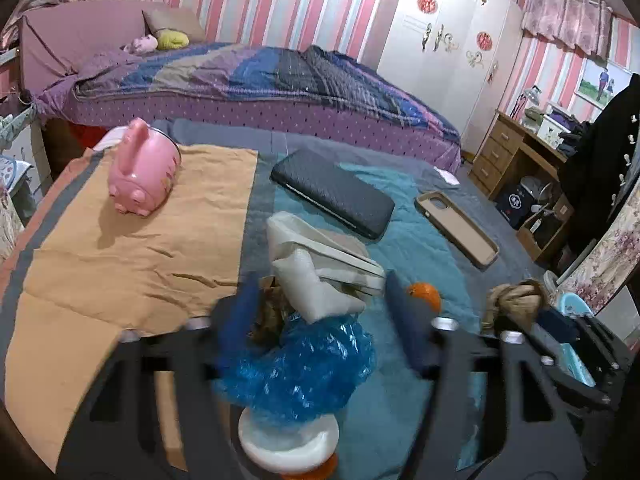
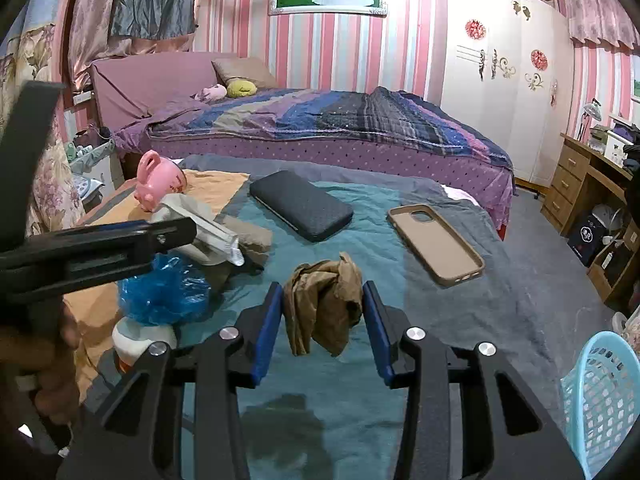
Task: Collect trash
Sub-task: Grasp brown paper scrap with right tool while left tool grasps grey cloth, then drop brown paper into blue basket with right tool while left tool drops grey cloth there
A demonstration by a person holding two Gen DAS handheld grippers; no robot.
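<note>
My right gripper is shut on a crumpled brown paper and holds it above the teal cloth; it also shows in the left wrist view. My left gripper is open, its blue fingers on either side of a pile: a blue crinkled plastic bag, white folded paper and foam and a white cup. The same pile shows in the right wrist view, the blue bag under the left gripper's body. An orange object lies beside the right finger.
A pink pig-shaped cup stands on the orange cloth. A black case and a tan phone case lie on the table. A light blue basket sits at lower right. A bed is behind; a desk at right.
</note>
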